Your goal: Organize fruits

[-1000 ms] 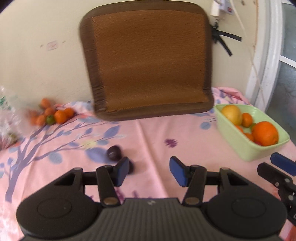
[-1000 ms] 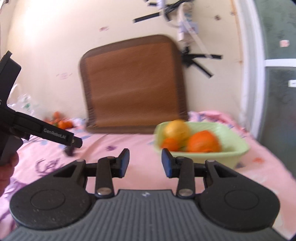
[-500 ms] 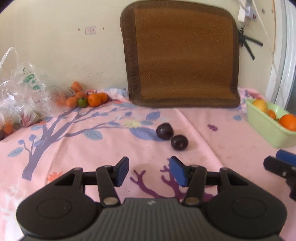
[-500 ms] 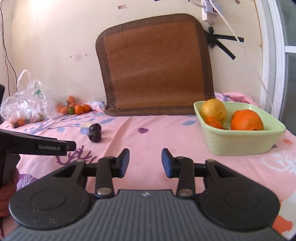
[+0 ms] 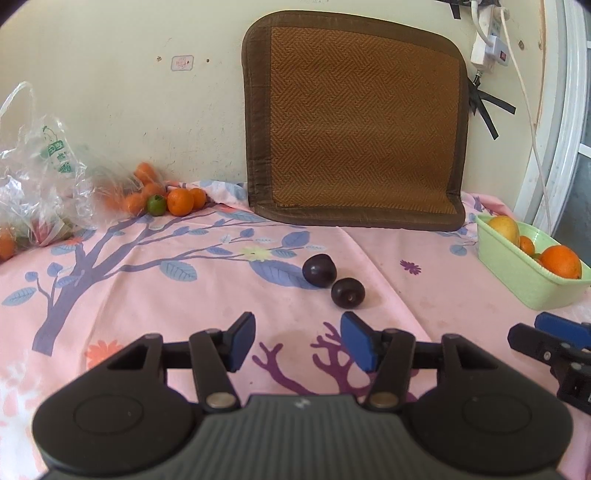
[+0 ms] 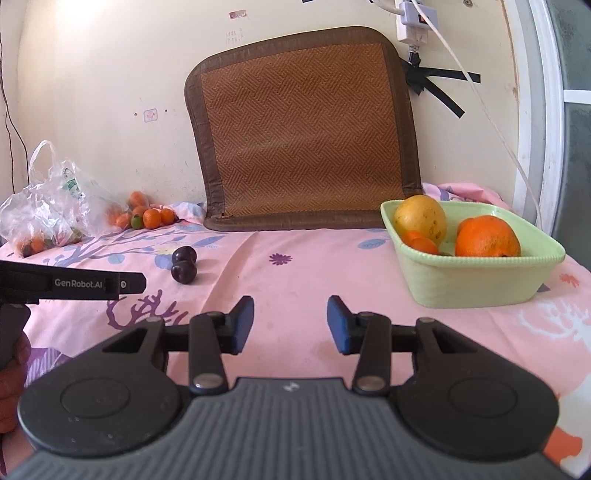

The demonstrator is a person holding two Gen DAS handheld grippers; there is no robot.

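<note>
Two dark plums (image 5: pixel 320 270) (image 5: pixel 348 292) lie side by side on the pink floral cloth; they also show in the right wrist view (image 6: pixel 184 273). A light green basket (image 6: pixel 476 280) at the right holds a yellow fruit (image 6: pixel 421 216) and oranges (image 6: pixel 487 236); it also shows in the left wrist view (image 5: pixel 524 284). My left gripper (image 5: pixel 297 345) is open and empty, a short way in front of the plums. My right gripper (image 6: pixel 290 325) is open and empty, left of the basket.
A pile of small oranges with one green fruit (image 5: pixel 168 199) lies at the back left beside a clear plastic bag (image 5: pixel 40 177) of fruit. A brown woven cushion (image 5: pixel 354 122) leans on the wall. A power strip and cable (image 6: pixel 417 18) hang at the upper right.
Both grippers have drawn back from the wall and steadied. The left view swung left, so both plums now lie ahead of it. Both stayed open and empty.
</note>
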